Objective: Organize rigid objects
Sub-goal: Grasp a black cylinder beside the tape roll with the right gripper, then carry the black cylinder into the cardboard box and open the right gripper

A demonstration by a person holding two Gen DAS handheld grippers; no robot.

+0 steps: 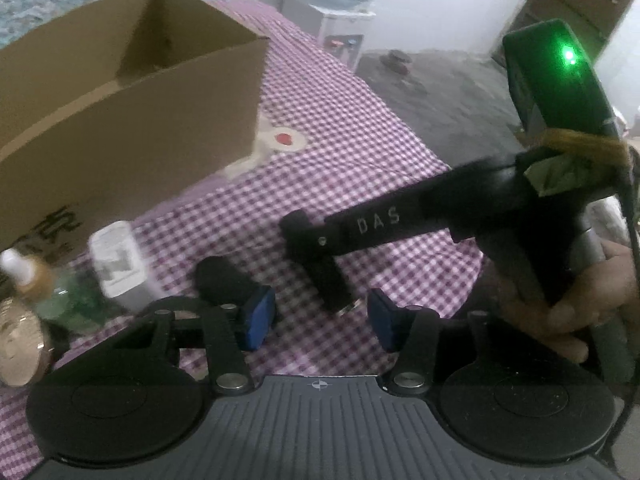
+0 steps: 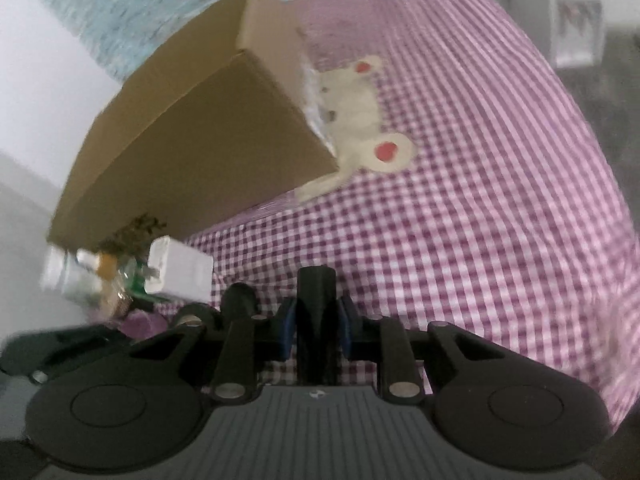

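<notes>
An open brown cardboard box (image 1: 120,92) stands on the purple checked cloth (image 1: 360,160); it also shows in the right wrist view (image 2: 200,152). My right gripper (image 2: 316,328) is shut on a black upright block (image 2: 316,320). In the left wrist view that gripper comes in from the right, and the black block (image 1: 328,276) hangs from its tip just above the cloth. My left gripper (image 1: 320,320) is open and empty, its blue pads on either side below the block. A black cylinder (image 1: 224,280) lies by the left pad.
A cluster of small items lies left of the box front: a white box (image 1: 116,264), a green glass bottle (image 1: 72,300), a brown-capped bottle (image 1: 24,276) and a round tin (image 1: 16,344). A cream patch with red hearts (image 2: 368,120) decorates the cloth. A water dispenser (image 1: 340,32) stands beyond the table.
</notes>
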